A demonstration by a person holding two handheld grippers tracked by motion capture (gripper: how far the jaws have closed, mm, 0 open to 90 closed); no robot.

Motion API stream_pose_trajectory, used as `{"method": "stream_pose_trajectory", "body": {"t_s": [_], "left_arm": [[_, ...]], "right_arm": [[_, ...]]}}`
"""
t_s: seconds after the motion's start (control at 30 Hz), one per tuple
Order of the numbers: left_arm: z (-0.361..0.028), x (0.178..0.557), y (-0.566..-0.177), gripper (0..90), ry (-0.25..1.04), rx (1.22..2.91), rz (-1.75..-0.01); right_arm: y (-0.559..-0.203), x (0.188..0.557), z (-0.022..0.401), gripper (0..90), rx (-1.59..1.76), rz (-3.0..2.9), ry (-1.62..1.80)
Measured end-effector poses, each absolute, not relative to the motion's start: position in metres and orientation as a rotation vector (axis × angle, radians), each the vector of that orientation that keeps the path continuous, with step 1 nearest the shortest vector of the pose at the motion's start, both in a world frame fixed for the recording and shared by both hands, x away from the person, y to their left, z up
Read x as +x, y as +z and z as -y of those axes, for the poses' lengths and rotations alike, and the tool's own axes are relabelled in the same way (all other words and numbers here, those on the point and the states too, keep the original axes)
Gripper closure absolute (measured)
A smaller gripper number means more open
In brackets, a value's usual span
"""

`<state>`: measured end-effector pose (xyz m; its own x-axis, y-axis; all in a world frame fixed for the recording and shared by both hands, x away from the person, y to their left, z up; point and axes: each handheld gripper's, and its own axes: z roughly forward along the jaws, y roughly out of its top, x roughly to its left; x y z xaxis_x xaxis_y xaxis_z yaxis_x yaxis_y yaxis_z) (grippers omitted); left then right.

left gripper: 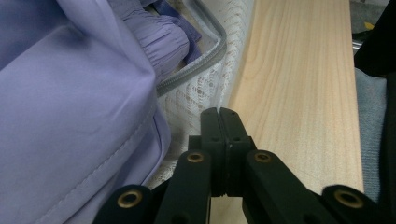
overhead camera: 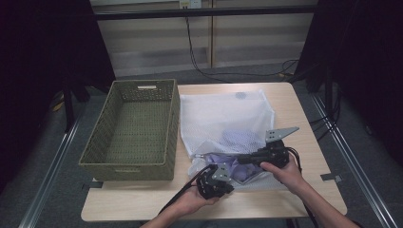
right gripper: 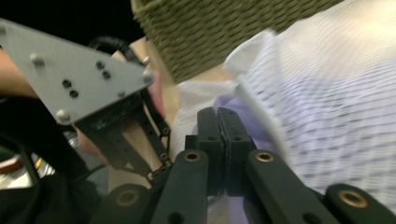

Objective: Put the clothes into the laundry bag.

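Left gripper (overhead camera: 215,181), right gripper (overhead camera: 247,158): fingers pressed together.

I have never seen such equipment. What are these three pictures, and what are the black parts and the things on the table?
A person sits at a wooden table and holds a hand tool with two black jaws in each hand. One picture is taken from above. There the left gripper and the right gripper meet at a white mesh laundry bag with lilac clothing at its open zipper. A green woven basket stands beside the bag. The other two pictures come from small cameras on the grippers. Both pairs of jaws are closed together, and I see nothing clearly held between them.
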<state>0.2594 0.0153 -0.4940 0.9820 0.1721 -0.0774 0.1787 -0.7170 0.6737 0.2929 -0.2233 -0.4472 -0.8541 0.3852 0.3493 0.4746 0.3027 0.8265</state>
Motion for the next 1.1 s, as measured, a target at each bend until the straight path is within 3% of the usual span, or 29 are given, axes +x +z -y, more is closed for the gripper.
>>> {"method": "stream_pose_trajectory", "body": {"t_s": [0.57, 1.1], "left_arm": [[-0.016, 0.259, -0.496, 90.0, -0.049, 2.358, -0.249], [-0.016, 0.259, -0.494, 90.0, -0.074, 2.383, -0.225]], "right_arm": [[-0.485, 0.300, 0.197, 90.0, -0.770, 2.525, -1.377], [-0.500, 0.314, 0.193, 90.0, -0.841, 2.560, -1.313]]}}
